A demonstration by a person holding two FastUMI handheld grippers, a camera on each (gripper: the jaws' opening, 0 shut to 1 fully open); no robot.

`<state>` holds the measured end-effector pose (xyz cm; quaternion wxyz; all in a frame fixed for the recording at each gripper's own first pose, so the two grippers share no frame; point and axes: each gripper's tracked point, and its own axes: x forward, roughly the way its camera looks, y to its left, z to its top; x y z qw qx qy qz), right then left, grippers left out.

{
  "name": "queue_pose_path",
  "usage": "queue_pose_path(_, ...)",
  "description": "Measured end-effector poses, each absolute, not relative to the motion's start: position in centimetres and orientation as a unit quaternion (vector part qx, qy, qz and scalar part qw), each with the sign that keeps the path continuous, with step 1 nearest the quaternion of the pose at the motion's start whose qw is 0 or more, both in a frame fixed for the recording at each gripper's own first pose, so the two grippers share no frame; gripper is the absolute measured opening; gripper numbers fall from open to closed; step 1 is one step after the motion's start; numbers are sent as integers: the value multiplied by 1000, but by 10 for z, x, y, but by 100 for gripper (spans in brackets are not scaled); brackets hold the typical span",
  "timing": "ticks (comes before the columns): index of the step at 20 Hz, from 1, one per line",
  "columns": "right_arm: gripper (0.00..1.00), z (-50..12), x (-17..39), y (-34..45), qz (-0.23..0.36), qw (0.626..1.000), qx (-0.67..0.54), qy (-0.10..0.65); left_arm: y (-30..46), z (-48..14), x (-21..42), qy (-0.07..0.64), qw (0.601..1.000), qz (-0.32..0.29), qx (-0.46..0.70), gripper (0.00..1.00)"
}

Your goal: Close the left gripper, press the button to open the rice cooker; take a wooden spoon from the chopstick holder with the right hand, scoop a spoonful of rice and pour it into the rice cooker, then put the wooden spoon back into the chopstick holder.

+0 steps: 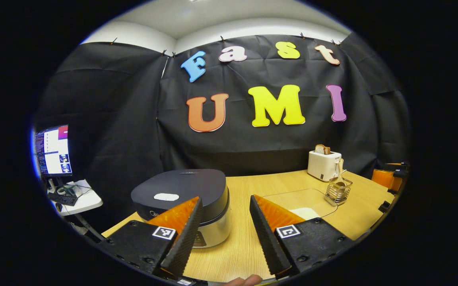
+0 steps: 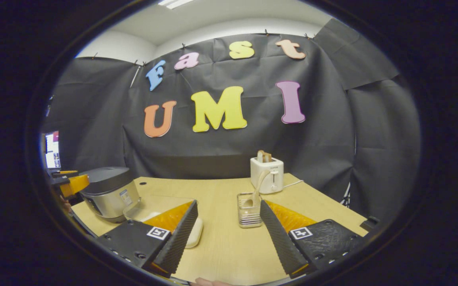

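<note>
The rice cooker (image 1: 189, 186), with its dark lid down and a pale button patch (image 1: 166, 196) on top, stands on the wooden table just ahead and left of my left gripper (image 1: 225, 199), which is open and empty. A wire chopstick holder (image 1: 338, 191) holds the wooden spoon (image 1: 340, 167) upright. In the right gripper view the chopstick holder (image 2: 249, 212) and spoon (image 2: 259, 183) stand just ahead of my right gripper (image 2: 229, 203), also open and empty. A clear flat box with white rice (image 2: 155, 204) lies between rice cooker (image 2: 107, 192) and holder.
A white toaster (image 1: 324, 165) with bread stands behind the holder by the black wall. A monitor (image 1: 53, 151) and a small white side table (image 1: 78, 198) stand left of the wooden table (image 1: 237, 246). The other gripper (image 2: 70, 183) shows beside the cooker.
</note>
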<state>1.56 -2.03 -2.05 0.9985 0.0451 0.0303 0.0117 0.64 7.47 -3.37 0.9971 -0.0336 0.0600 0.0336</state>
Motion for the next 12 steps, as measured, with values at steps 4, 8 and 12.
queue_pose_path(4, 94, -16, 14, -31, -1, 999, 41, 25, 99, -39, 12, 89, 994, 37, -55, 41)
queue_pose_path(8, 94, -16, 13, -37, -6, 998, 52, 28, 141, -45, 24, 120, 987, 84, -68, 3)
queue_pose_path(12, 94, -12, 13, -43, -11, 998, 58, 30, 166, -55, 34, 163, 980, 87, -79, 2)
